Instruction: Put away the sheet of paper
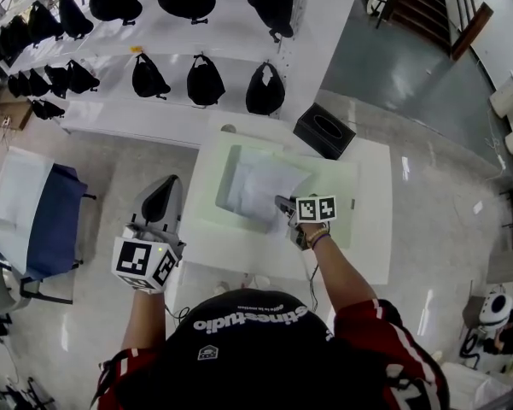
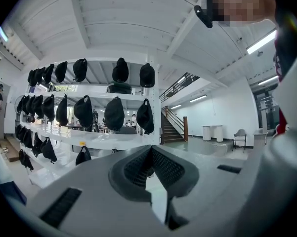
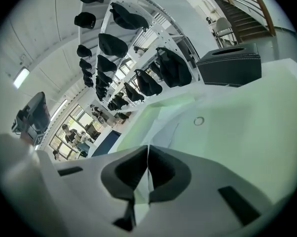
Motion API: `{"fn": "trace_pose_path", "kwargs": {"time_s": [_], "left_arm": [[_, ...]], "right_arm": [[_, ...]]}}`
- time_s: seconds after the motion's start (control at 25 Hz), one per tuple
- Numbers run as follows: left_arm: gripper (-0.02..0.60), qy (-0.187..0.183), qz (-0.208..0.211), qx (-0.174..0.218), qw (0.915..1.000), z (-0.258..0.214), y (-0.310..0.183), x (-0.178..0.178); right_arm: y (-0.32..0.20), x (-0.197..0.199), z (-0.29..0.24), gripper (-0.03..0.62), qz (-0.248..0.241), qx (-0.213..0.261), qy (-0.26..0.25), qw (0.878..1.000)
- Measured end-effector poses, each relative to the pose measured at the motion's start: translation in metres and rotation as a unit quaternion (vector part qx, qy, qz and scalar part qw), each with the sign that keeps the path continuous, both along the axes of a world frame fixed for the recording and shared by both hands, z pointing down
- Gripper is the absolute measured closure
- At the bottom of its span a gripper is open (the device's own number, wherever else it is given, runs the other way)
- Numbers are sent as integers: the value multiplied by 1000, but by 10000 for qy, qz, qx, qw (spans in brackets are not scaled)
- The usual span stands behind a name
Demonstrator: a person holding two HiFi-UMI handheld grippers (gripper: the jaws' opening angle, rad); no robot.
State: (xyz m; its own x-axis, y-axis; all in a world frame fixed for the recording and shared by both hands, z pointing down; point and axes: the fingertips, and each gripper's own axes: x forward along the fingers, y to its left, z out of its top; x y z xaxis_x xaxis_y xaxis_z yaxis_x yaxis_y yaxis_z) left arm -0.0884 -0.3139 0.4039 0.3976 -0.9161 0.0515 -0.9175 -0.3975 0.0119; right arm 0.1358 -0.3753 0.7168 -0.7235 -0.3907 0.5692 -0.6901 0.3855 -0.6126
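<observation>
**White desk with a paper sheet gripped at its near edge**

Nearest the person, the left tongs [image 1: 171,183] hang off the left side of the desk [image 1: 376,220]. They point level, with both pads pressed together and nothing between them. The right tongs [image 1: 284,204] tilt down over the desk. They are closed on the near right edge of the sheet of paper [image 1: 260,182], and the right gripper view shows a thin white edge running between the pads [image 3: 160,169].

The sheet lies on a pale green mat [image 1: 333,196] at the middle of the desk. It is white and unprinted on the visible face. It shows creases and does not lie flat, and it casts a grey shadow along its left side.

Judged from these views, the sheet is very light and limp. It should sag from a single grip, slide easily on the smooth mat, and tear or crumple under a sharp pull. An edge or corner is the best place to hold it, since the flat middle offers no purchase.

Beyond the mat, a black box [image 1: 324,131] sits at the far corner of the desk. Farther still, white shelves [image 1: 179,114] carry rows of black bags [image 1: 205,79].
</observation>
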Motion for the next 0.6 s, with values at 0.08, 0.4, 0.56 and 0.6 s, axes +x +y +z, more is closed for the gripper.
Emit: {"fn": "trace_pose_path", "kwargs": {"time_s": [0.08, 0.4, 0.56, 0.6], "left_arm": [[577, 15, -61, -21, 10000, 1, 1, -4], [577, -10, -171, 26, 9998, -3, 6, -11], [577, 6, -247, 18, 9997, -3, 7, -15], [577, 9, -268, 24, 9996, -3, 8, -17]], "right_arm": [[-4, -5, -2, 591, 55, -23, -132, 9999], [-19, -21, -3, 591, 63, -56, -339, 9994], [-20, -30, 0, 591, -18, -103, -320, 9994], [-20, -31, 2, 591, -32, -114, -302, 9995]]}}
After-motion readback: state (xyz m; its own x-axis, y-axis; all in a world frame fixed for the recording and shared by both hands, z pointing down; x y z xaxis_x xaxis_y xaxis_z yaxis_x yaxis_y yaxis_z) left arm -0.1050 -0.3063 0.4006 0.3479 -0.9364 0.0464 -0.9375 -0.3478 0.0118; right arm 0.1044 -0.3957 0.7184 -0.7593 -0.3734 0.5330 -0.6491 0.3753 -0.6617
